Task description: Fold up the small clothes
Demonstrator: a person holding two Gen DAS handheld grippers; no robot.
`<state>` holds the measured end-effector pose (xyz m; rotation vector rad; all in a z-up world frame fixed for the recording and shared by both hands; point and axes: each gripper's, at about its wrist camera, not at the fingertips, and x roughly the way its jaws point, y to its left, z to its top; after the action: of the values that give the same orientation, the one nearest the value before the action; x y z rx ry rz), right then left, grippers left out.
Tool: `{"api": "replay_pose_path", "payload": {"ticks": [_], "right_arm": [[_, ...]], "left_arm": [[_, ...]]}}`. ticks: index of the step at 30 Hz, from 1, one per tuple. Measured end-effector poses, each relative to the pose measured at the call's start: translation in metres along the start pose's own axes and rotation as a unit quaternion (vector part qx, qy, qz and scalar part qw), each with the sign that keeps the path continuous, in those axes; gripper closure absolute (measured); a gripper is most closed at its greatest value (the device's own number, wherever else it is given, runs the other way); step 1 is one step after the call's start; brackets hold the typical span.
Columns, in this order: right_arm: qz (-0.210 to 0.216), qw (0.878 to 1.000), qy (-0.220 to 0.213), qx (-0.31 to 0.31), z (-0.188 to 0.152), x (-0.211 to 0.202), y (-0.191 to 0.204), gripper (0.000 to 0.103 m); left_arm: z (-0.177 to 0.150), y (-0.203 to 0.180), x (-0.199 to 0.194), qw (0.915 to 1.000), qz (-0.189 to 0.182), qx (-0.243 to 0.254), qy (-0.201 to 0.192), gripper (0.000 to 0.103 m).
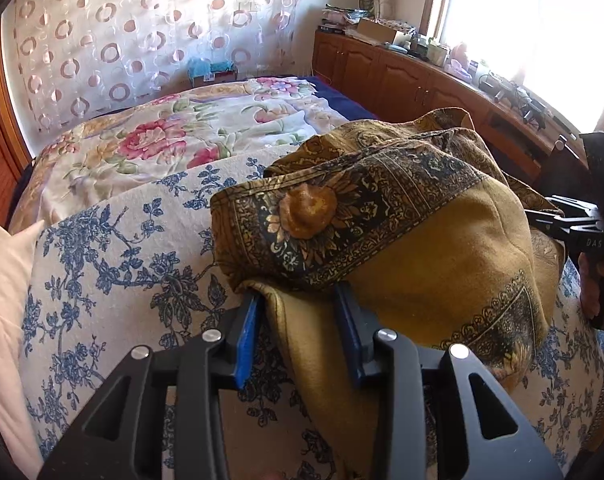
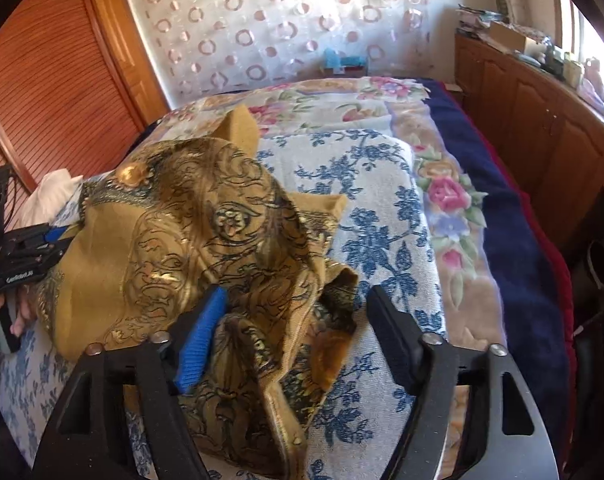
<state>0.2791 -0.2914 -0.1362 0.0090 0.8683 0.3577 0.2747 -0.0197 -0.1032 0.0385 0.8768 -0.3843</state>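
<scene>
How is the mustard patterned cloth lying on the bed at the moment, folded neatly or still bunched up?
Bunched up. The mustard patterned cloth sits in a rumpled heap with loose corners sticking out, not flat layers.

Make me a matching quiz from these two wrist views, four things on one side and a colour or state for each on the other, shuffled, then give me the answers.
Things:
1. garment
2. towel
3. right gripper
4. blanket edge

Descriptions:
A. open, fingers wide apart over bunched cloth
B. navy blue
C. mustard gold with dark ornate border, crumpled
D. white with blue flower print, spread flat

Pairs: 1-C, 2-D, 3-A, 4-B
</scene>
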Motion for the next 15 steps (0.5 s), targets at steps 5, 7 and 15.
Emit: {"api": "replay_pose_path", "payload": {"ticks": [5, 7, 15], "right_arm": [[0.009, 1.0, 0.0, -0.018, -0.003, 0.001, 0.01, 0.054], [0.009, 1.0, 0.001, -0.02, -0.003, 0.002, 0.011, 0.054], [0.034, 0.999, 0.004, -0.02, -0.003, 0.003, 0.013, 0.077]], "left_arm": [[-0.001, 0.001, -0.001, 1.0, -0.004, 0.003, 0.003, 0.067], [-0.002, 0.002, -0.002, 1.0, -0.006, 0.0, 0.004, 0.067], [-0.004, 0.0, -0.003, 0.9997, 0.012, -0.02, 0.002, 0.067]]}}
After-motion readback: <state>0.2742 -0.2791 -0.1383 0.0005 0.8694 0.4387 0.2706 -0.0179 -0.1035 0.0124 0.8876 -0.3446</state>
